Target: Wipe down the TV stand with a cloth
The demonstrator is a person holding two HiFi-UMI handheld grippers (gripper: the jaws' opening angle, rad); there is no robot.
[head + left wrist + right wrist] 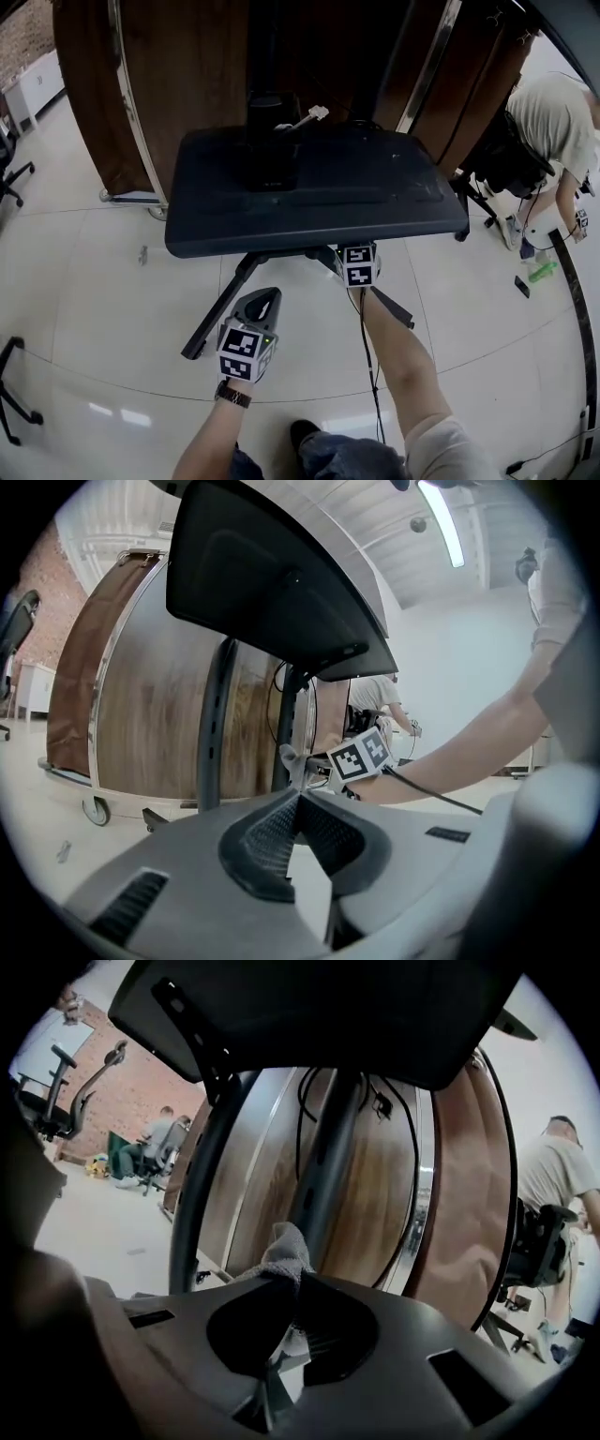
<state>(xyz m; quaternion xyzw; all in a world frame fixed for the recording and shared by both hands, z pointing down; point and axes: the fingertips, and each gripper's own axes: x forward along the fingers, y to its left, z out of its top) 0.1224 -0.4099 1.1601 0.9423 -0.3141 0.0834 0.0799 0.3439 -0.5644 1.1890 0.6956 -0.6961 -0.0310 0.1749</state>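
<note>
Under the shelf of the TV stand (375, 192) at mid-frame, our right tongs (292, 1279) pinch the grey cloth (284, 1249) just beside its post (328, 1147). Our left tongs (298, 795), lower left, are closed and empty. We should press cloth to post, stroking lengthwise.

Curved wooden partition (187, 75) on casters ahead of me, pale tiled floor (84, 309) under me, black office chair (9, 173) far left, person (553, 122) bent over at my right, small green thing (542, 272) near their feet, brick wall (122, 1091), ceiling strip light (448, 522)
</note>
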